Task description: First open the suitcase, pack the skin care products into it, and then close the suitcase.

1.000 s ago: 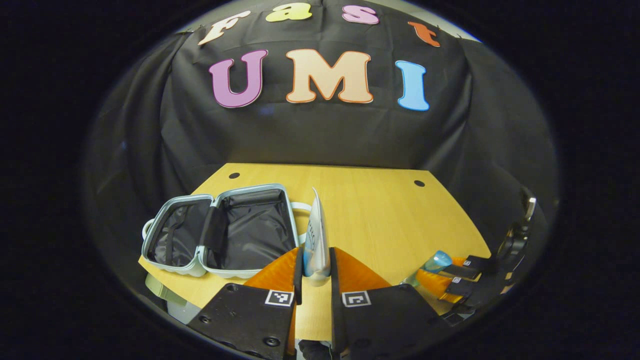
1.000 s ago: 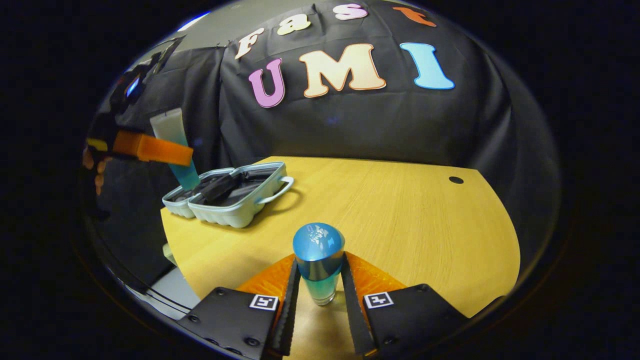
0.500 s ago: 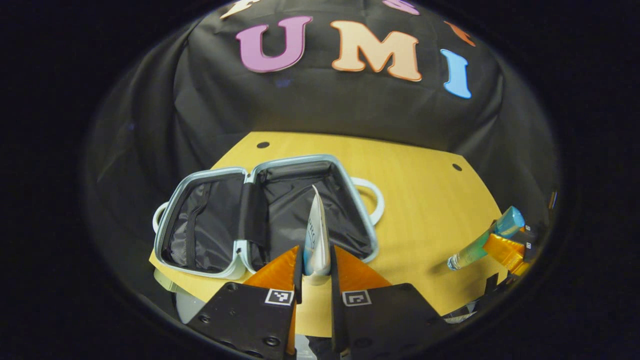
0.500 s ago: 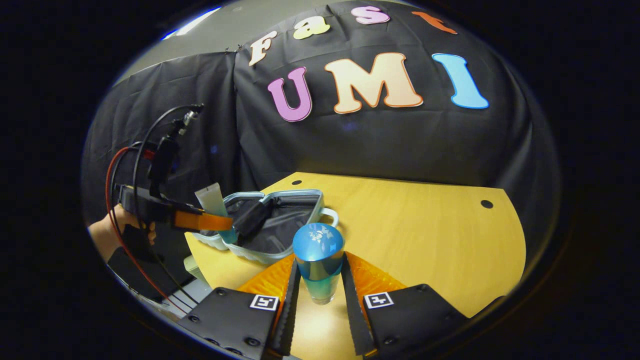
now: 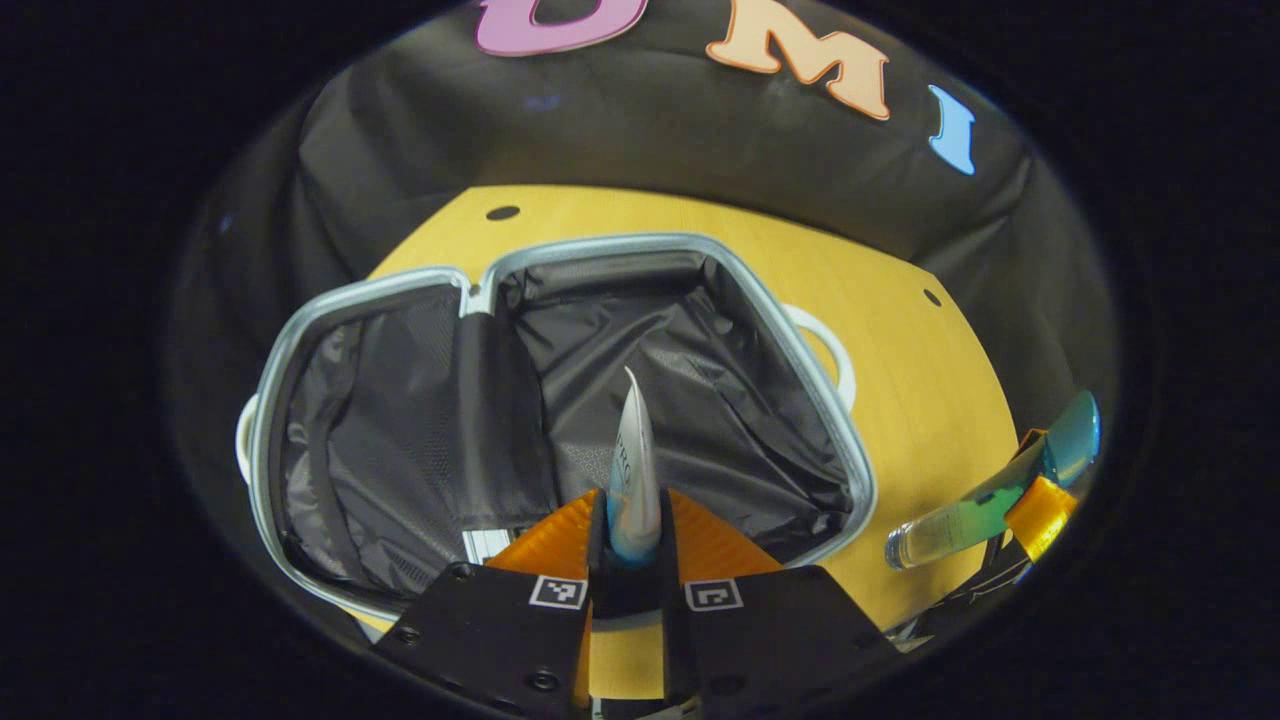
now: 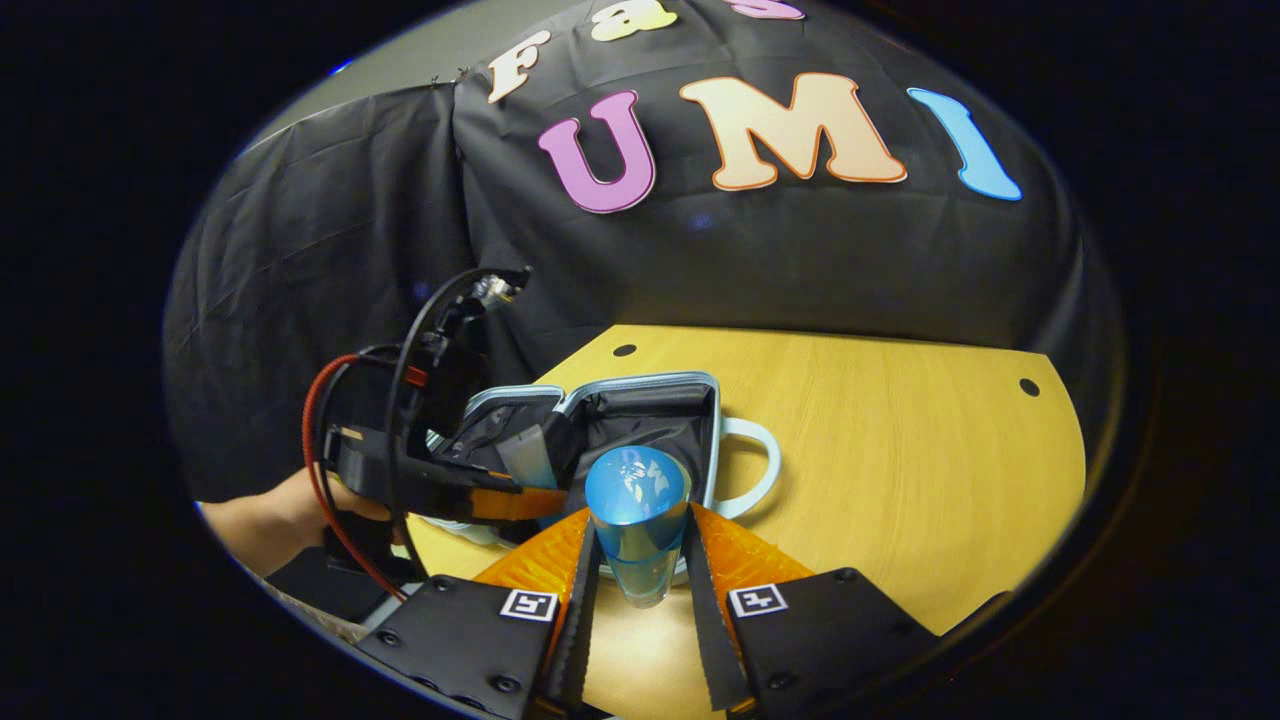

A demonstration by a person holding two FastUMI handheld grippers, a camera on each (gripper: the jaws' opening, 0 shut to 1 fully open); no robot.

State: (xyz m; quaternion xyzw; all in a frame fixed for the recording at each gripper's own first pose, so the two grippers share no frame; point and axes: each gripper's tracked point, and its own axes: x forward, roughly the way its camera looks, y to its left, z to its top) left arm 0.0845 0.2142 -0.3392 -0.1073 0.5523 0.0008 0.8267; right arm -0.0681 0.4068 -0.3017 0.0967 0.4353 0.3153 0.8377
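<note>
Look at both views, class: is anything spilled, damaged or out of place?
Nothing stands out. The suitcase lies open on the table, the left gripper holds a tube over it, and the right gripper holds a capped bottle.

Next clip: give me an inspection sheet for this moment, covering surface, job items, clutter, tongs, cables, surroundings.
Surface: light wooden table with small round holes.
Job's things: pale blue hard-shell suitcase lies open flat, black fabric lining, both halves bare apart from a small white tag near the front rim; white loop handle on its side. White squeeze tube and clear bottle with blue rounded cap not yet packed.
Clutter: nothing seen.
Tongs: left tongs shut on the tube, above the suitcase's right half; right tongs shut on the bottle, near the suitcase.
Cables: red and black cables loop off the left tongs' body.
Surroundings: black cloth booth wall; a person's hand holding the left tongs.
</note>
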